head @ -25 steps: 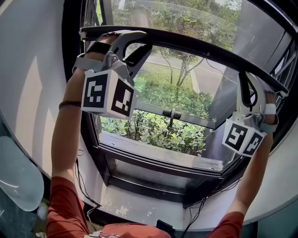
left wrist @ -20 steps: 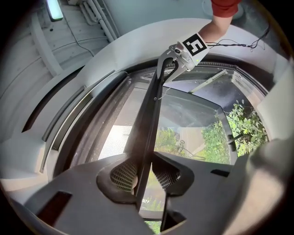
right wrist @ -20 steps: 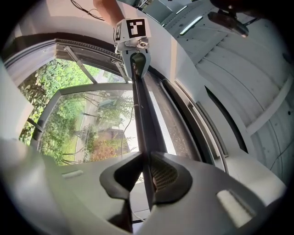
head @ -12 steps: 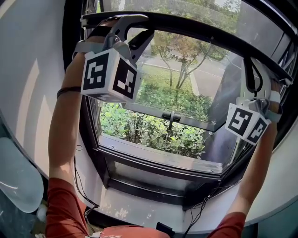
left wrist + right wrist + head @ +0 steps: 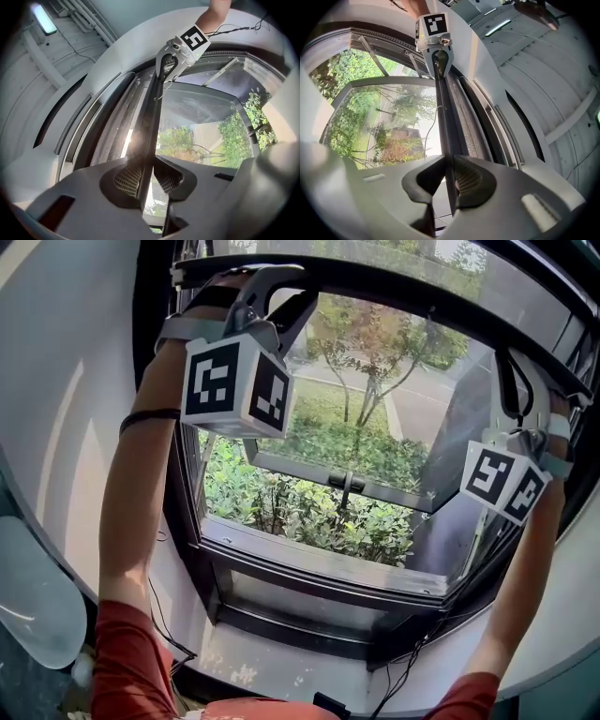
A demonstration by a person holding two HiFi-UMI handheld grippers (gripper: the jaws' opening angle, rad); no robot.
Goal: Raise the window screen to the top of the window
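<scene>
In the head view both arms reach up to the window, and the dark bottom rail (image 5: 403, 296) of the window screen (image 5: 356, 251) arcs across near the top of the frame, well above the sill (image 5: 319, 563). The left claw (image 5: 284, 289) bites the rail at its left end and the right claw (image 5: 507, 360) at its right end. Below the rail an outward-tilted glass pane (image 5: 375, 442) shows, with shrubs (image 5: 309, 512) beyond it. In the left gripper view the rail runs straight between the claw's ribbed pads (image 5: 129, 177); the jaws have just been closing, and their tips pinch the rail. The screen's grey mesh lies to the rail's left, and a ceiling lamp (image 5: 42, 17) glows at upper left. In the right gripper view the jaws are clenched on the same rail, which leads away to the other claw's marker cube.
</scene>
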